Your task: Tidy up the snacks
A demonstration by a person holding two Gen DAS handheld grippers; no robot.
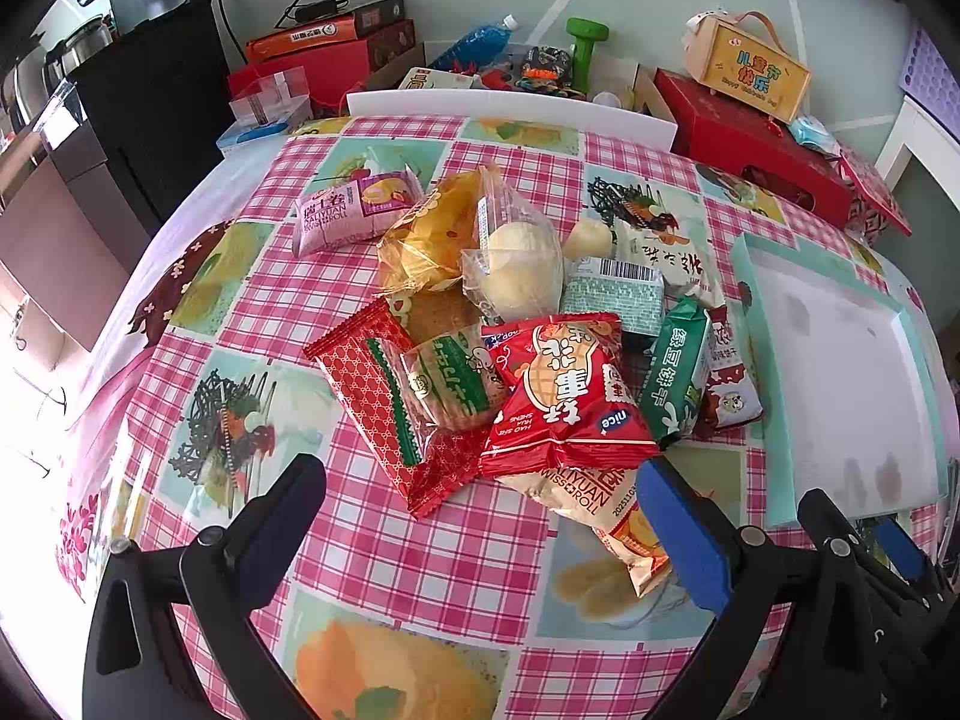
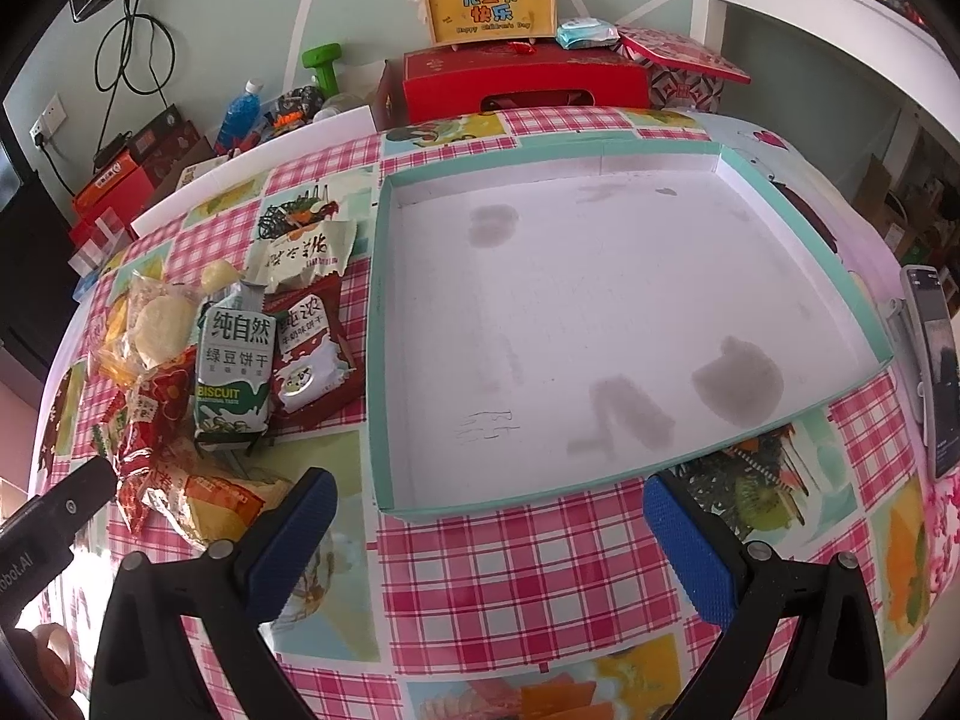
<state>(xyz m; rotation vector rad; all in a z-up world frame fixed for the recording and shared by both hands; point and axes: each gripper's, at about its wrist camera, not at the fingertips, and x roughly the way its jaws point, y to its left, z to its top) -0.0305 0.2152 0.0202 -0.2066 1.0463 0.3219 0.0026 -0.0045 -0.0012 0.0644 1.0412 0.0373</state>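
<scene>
Nearest, left gripper: the left gripper (image 1: 480, 531) hangs above the checked counter (image 1: 420, 546), jaws spread wide and holding nothing.
Nearest, right gripper: the right gripper (image 2: 489, 546) is also spread and empty, poised over the near edge of the tray (image 2: 414, 509).
Just ahead of the left gripper: a cream Swiss-roll packet (image 1: 606, 513) lies beside the right fingertip, partly under the red peanut-snack packet (image 1: 564, 396).
Middle, snack pile: the red patterned packet (image 1: 372, 396), green biscuit packet (image 2: 233, 369) and clear bun bags (image 1: 516, 258) overlap in a heap left of the tray.
Farther left: a pink Swiss-roll packet (image 1: 354, 210) lies apart from the heap.
Right, tray: the shallow teal-rimmed tray holds no snacks, so sorting looks barely begun.
Risk, overlap: pinching a lower packet would likely drag or tip those lying on it.
Risk, slippery film: a shallow grip on glossy wrapping may slide off, or squash the soft buns.
Risk, crowding: both grippers sit close together near the tray corner and could knock each other.
</scene>
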